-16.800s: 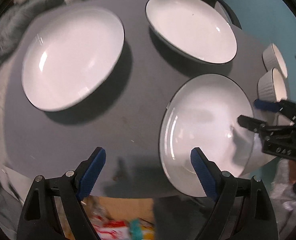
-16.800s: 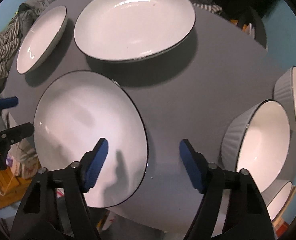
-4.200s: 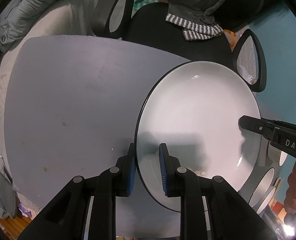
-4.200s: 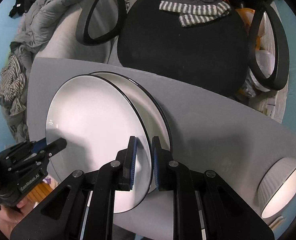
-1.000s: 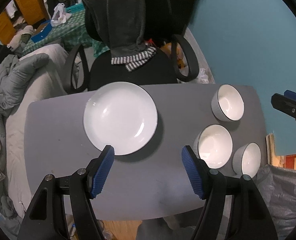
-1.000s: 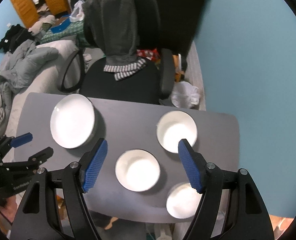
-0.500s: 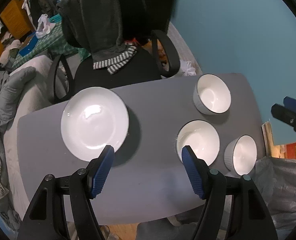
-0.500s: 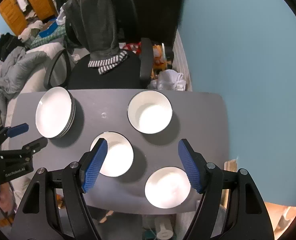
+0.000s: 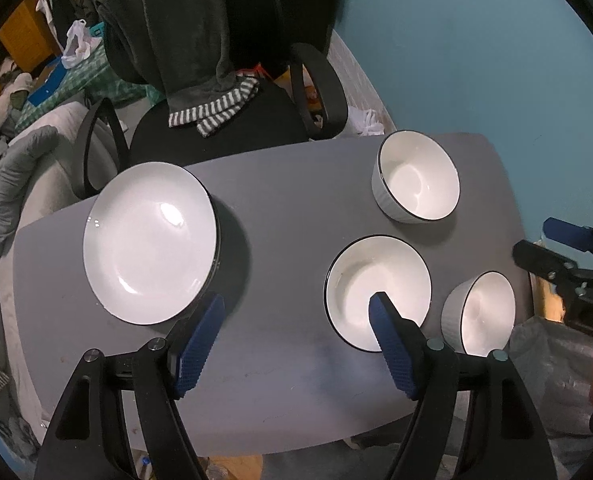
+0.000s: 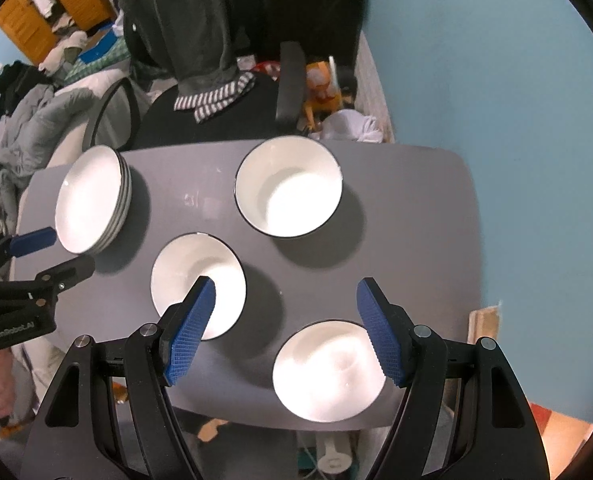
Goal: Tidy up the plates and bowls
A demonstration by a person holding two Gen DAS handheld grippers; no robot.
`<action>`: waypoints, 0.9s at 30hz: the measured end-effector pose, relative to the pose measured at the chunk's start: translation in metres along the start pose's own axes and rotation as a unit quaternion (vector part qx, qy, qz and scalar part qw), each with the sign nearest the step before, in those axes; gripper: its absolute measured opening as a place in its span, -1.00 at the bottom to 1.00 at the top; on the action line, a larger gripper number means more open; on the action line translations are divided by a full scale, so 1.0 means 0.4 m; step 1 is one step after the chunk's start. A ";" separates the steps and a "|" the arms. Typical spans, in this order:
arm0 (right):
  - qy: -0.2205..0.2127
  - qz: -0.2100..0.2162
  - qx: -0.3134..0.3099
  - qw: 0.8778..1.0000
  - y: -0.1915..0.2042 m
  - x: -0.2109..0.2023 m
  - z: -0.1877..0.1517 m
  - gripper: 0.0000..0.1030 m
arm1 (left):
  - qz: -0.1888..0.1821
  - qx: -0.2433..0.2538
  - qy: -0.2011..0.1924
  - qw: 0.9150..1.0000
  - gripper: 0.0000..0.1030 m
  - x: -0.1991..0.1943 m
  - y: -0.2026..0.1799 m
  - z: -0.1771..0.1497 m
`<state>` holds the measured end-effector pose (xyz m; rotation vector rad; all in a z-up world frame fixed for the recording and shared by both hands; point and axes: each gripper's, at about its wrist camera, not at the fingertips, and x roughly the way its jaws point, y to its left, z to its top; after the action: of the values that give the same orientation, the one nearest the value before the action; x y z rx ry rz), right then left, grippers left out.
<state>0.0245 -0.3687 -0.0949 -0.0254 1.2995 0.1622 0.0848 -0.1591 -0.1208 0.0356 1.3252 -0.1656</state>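
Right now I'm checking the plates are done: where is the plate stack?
The plate stack sits at the table's left end in both views, near the office chair, apart from the three bowls.

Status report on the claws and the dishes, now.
Left claw open, right claw open, both empty above the table. Plates stacked; three bowls apart, unstacked. Nothing in the way.

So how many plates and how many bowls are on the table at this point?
Plates: 3, all in one stack, judging by the rims in the right wrist view
Bowls: 3, apart: far, middle, near
Total: 6
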 end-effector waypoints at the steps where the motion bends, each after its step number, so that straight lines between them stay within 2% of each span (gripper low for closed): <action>1: 0.003 0.002 -0.002 1.000 0.000 0.012 0.000 0.41 | 0.003 0.002 -0.001 1.000 0.48 0.008 -0.004 0.000; 4: 0.013 0.012 -0.008 1.000 0.005 0.050 0.001 0.41 | 0.022 0.014 0.002 1.000 0.48 0.036 -0.015 -0.002; 9: 0.036 0.027 -0.014 0.999 0.018 0.114 0.001 0.41 | 0.030 0.024 0.021 0.999 0.48 0.089 -0.025 -0.008; 14: 0.058 0.045 -0.013 0.997 0.026 0.171 0.004 0.41 | 0.016 0.011 0.036 0.999 0.48 0.125 -0.028 -0.018; 27: 0.082 0.031 -0.036 0.996 0.054 0.267 -0.003 0.41 | -0.007 -0.010 0.059 0.998 0.48 0.222 -0.035 -0.024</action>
<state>0.0480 -0.3361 -0.1961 -0.0608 1.4582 0.2653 0.0944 -0.1808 -0.2081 0.0191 1.4446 -0.1645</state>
